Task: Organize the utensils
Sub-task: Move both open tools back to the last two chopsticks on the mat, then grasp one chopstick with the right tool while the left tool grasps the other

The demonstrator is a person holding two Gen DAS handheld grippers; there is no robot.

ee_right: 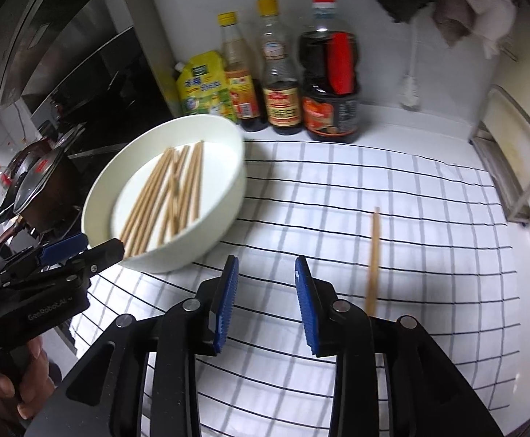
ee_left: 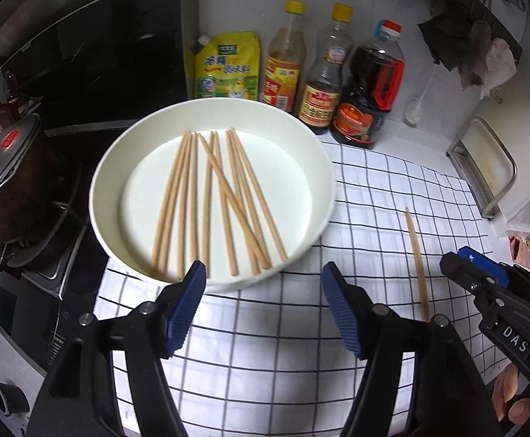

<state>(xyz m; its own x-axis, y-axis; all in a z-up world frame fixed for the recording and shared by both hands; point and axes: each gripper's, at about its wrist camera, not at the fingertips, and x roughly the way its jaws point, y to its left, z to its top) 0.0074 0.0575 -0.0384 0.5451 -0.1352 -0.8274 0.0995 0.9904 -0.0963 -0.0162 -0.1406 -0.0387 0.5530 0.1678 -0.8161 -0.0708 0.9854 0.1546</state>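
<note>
covering most of the white counter (ee_right: 428, 123) is a white cloth with a black grid (ee_right: 337, 196). on its left part stands a wide white bowl (ee_left: 119, 167), close to the dark stove (ee_left: 64, 273), where a brown pot with a glass lid (ee_left: 6, 167) sits. behind the bowl, against the wall, four condiments stand in a row: a yellow refill pouch (ee_left: 226, 67), an amber bottle with a yellow cap (ee_left: 283, 62), a clear bottle holding dark sauce (ee_left: 323, 76), and a big dark soy sauce jug with a red handle (ee_left: 372, 83). at the right edge is a metal rack (ee_right: 516, 167).

inside the bowl lie the wooden chopsticks (ee_left: 214, 200), about ten of them, mostly side by side, one or two crossing the others. a single chopstick (ee_right: 373, 258) lies alone on the cloth, well apart from the bowl, just right of the right gripper (ee_right: 266, 304).

the left gripper (ee_left: 263, 309) is near the front rim of the bowl, its blue pads (ee_left: 186, 309) spread wide and holding nothing. the right gripper is also released, its pads apart with only cloth between them.
</note>
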